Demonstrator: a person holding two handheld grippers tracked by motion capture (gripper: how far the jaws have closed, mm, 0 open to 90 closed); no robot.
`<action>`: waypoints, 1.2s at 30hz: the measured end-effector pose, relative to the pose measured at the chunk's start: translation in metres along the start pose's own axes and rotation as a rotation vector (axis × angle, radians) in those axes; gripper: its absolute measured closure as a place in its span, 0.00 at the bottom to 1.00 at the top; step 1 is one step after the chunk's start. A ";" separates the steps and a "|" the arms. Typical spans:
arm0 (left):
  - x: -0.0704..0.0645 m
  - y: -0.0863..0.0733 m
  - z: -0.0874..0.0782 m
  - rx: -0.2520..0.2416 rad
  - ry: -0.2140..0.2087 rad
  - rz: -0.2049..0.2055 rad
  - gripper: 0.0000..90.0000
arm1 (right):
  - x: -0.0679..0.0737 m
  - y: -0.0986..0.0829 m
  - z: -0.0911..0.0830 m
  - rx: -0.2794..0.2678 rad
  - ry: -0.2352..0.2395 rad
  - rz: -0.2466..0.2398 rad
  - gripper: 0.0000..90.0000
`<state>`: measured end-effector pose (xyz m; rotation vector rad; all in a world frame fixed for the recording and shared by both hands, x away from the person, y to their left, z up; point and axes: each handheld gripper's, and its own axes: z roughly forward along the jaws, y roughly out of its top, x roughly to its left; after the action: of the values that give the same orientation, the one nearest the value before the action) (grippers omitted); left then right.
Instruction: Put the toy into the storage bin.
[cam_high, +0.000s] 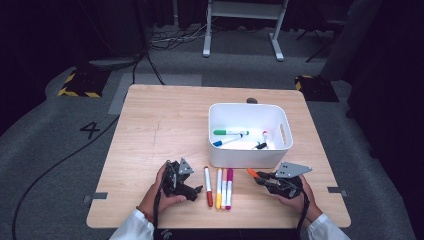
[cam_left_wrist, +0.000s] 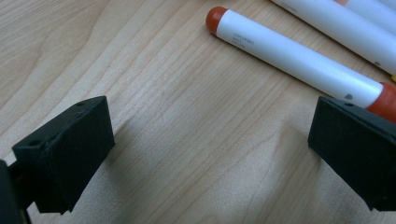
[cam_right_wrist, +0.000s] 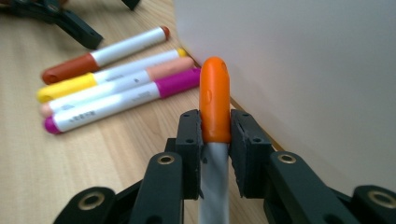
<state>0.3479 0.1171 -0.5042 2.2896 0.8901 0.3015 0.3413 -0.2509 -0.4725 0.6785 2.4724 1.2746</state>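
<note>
Jaws of my right gripper (cam_right_wrist: 215, 135) clamp the orange-capped white marker (cam_right_wrist: 215, 100), at six o'clock of the white plastic bin (cam_high: 248, 156); my left gripper (cam_left_wrist: 210, 154) gapes wide over the pale wooden surface (cam_left_wrist: 187, 130).

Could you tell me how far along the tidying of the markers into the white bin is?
Four markers already lie in the white bin. The right claw holds an orange marker; the left claw is open beside the red marker. Four markers remain on the table.
</note>
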 end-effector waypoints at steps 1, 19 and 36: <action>0.000 0.000 0.000 0.000 0.000 0.000 0.00 | 0.001 0.002 -0.003 -0.008 0.004 -0.008 0.83; 0.000 0.000 0.000 -0.001 0.000 0.000 0.00 | 0.012 0.052 -0.067 -0.121 0.008 -0.096 0.83; 0.000 0.000 0.000 -0.001 0.001 -0.001 0.00 | -0.018 0.123 -0.108 -0.155 -0.038 -0.159 0.83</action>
<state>0.3478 0.1171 -0.5042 2.2884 0.8912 0.3027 0.3430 -0.2733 -0.3093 0.4538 2.3159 1.3611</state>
